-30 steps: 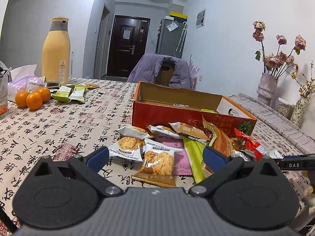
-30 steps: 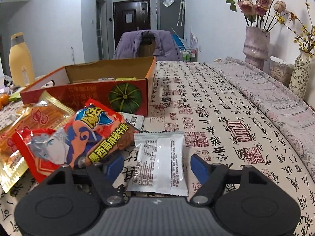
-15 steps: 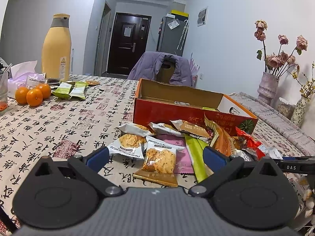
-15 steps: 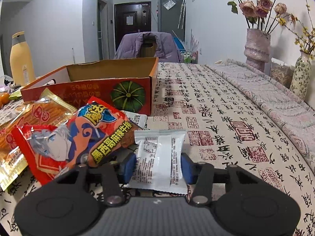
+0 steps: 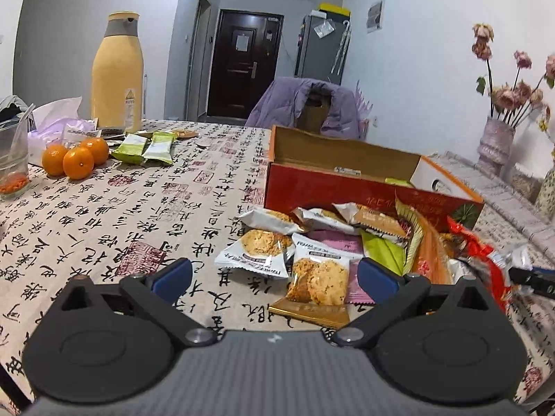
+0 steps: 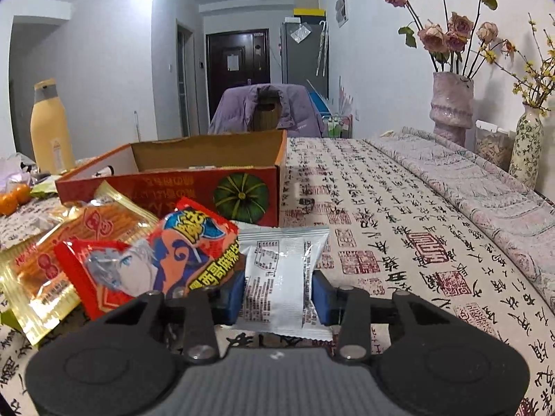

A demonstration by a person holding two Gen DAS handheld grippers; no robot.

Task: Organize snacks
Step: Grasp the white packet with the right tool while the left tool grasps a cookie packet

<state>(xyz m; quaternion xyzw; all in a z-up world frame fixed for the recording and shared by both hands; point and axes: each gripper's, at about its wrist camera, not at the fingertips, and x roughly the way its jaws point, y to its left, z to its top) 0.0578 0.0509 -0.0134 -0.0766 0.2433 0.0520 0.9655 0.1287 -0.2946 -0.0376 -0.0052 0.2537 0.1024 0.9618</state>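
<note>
At the bottom centre of the right wrist view, the right gripper [image 6: 277, 296] has its blue pads pinching a white snack packet [image 6: 281, 274] from both sides; the packet stands up between them, its sealed bottom edge just above the patterned tablecloth [image 6: 399, 215]. Touching the packet on the left is a red and blue snack bag [image 6: 156, 260], which overlaps a gold-edged orange bag [image 6: 52, 270] at the lower left. Behind these, in the middle of the frame, sits an open red cardboard box [image 6: 208, 187] with a green pumpkin printed on its front. On the far right stand a pink vase [image 6: 451, 107] with dried roses and a slimmer flowered vase [image 6: 525, 149].

In the left wrist view, the left gripper [image 5: 274, 277] is spread wide at the bottom, hovering with nothing between its pads. Just beyond it, centre right, lies a heap of snacks; the nearest is a cookie packet [image 5: 321, 282]. The box rises behind the heap. At the left, three oranges [image 5: 74, 159] lie near two green packets [image 5: 145, 145], and a yellow bottle [image 5: 118, 72] stands in the upper left.
</note>
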